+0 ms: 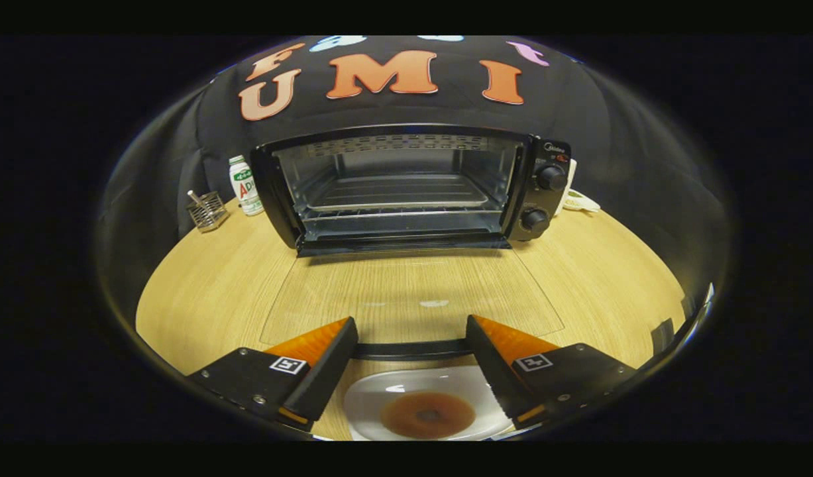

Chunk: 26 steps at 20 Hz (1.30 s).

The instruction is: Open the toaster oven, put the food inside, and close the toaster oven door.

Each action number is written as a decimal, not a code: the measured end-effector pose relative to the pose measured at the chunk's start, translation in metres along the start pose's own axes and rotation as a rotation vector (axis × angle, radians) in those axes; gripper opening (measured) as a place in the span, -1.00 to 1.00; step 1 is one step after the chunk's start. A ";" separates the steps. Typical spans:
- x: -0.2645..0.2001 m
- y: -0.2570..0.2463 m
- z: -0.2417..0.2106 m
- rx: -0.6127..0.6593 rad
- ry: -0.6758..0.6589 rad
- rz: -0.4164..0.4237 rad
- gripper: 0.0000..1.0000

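Gripper (411,338): two wedge-shaped fingers, spread apart; square fiducial tag on each black mount, small screws along edges

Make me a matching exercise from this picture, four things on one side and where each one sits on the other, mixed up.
Things:
1. white plate
2. wire basket
3. oven door
4. bottle

Places:
A. folded flat on the table, ahead of the claw
B. far corner, left of the bottle
C. between the open claw fingers, holding brown food
D. right beside the toaster oven, on its left

Pairs: 1-C, 2-B, 3-A, 4-D
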<state>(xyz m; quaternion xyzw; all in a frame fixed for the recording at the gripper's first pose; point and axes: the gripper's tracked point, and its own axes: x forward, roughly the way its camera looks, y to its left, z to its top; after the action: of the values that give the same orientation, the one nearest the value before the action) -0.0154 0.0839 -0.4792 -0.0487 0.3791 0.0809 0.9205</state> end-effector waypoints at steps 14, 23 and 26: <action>-0.084 -0.016 -0.028 -0.055 0.000 0.042 0.96; -0.088 -0.020 -0.079 -0.057 0.104 0.026 0.96; -0.083 -0.020 -0.089 -0.056 0.133 0.029 0.97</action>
<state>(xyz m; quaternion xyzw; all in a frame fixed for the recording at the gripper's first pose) -0.1312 0.0421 -0.4830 -0.0741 0.4378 0.1012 0.8903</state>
